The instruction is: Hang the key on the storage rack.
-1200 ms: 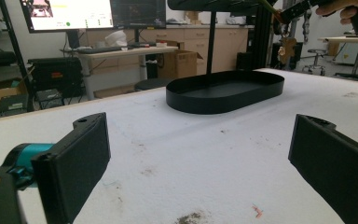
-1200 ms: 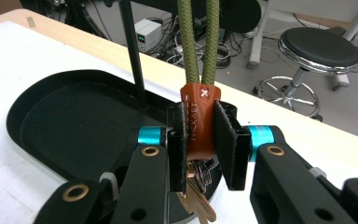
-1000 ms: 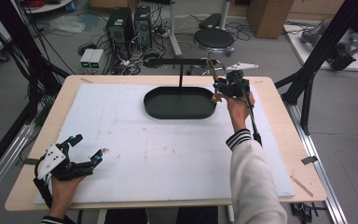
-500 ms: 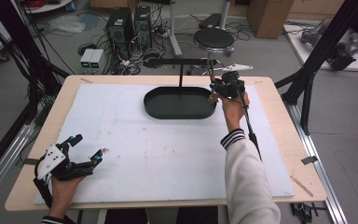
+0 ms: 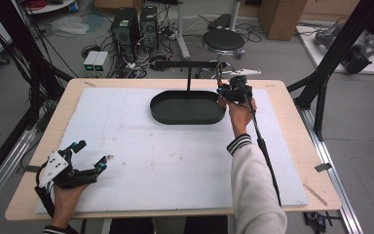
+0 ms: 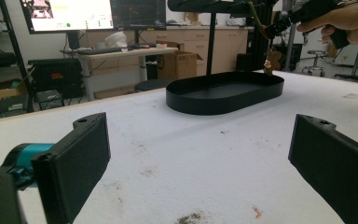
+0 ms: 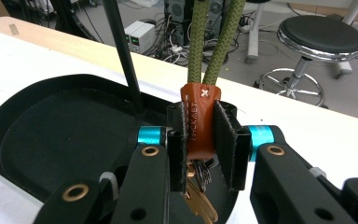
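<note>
White foam-topped wooden table (image 5: 141, 146). Right gripper (image 7: 200, 140) pinching brown leather key fob (image 7: 200, 122) on olive rope loop (image 7: 214, 37), above right end of black oval tray (image 5: 187, 108). Left gripper (image 5: 90, 156) spread wide, near-left corner.

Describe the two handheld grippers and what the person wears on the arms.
Both grippers are black with flat rectangular jaws on teal-blue pivots. The left gripper carries a white plate dotted with black marks. The right gripper has brass-coloured rivets along its linkage and trails a thick black cable. The right sleeve is pale, with a dark-striped cuff.
</note>
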Available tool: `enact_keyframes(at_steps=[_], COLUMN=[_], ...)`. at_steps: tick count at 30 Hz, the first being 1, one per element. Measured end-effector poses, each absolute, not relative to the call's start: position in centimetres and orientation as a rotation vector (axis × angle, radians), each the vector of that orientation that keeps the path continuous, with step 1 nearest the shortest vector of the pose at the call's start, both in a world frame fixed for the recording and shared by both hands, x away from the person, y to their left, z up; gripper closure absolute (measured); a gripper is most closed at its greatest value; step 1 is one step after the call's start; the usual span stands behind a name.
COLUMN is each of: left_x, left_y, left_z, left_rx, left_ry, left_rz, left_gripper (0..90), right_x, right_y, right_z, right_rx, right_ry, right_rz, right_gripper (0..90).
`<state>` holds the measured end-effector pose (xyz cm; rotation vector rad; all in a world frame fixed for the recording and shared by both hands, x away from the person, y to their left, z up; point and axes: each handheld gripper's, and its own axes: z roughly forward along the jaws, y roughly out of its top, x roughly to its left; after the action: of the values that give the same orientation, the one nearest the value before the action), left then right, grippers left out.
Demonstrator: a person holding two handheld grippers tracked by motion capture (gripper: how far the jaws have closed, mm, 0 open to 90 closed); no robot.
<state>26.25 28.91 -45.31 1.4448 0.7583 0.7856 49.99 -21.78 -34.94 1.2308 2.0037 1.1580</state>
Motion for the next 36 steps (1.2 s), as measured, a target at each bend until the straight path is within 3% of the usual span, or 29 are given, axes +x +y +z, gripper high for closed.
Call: enact_keyframes(at_steps=[19, 20, 21, 22, 24, 26, 36], left_x=[26.2, 26.2, 26.2, 26.2, 26.3, 26.3, 26.2], left_y=[28.9, 28.9, 28.9, 28.9, 28.9, 28.9, 28.9], left_z=[-45.3, -45.3, -45.3, -45.3, -45.3, -45.3, -45.3], left_rx=[1.444, 1.444, 1.443, 1.442, 1.445, 1.448, 1.442], left_ry=[0.759, 0.758, 0.760, 0.760, 0.761, 0.760, 0.755], left_rz=[0.785, 0.786, 0.786, 0.785, 0.782, 0.782, 0.790], left_gripper=[5.8, 5.9, 5.8, 5.8, 5.8, 5.9, 5.8], right_x=[50.9, 50.9, 51.0, 51.0, 50.9, 50.7, 44.8], right_y=[-21.9, -21.9, -21.9, -21.9, -21.7, -21.5, -24.3], right_z=[-35.9, -35.9, -36.0, -36.0, -36.0, -35.9, -33.3], right_rx=[1.244, 1.243, 1.225, 1.225, 1.234, 1.246, 1.091], right_ry=[1.992, 1.992, 1.992, 1.992, 1.961, 1.951, 1.927], right_rz=[1.170, 1.169, 1.191, 1.191, 1.194, 1.190, 1.358], right_gripper=[72.9, 69.6, 48.2, 48.2, 20.4, 0.0, 0.2])
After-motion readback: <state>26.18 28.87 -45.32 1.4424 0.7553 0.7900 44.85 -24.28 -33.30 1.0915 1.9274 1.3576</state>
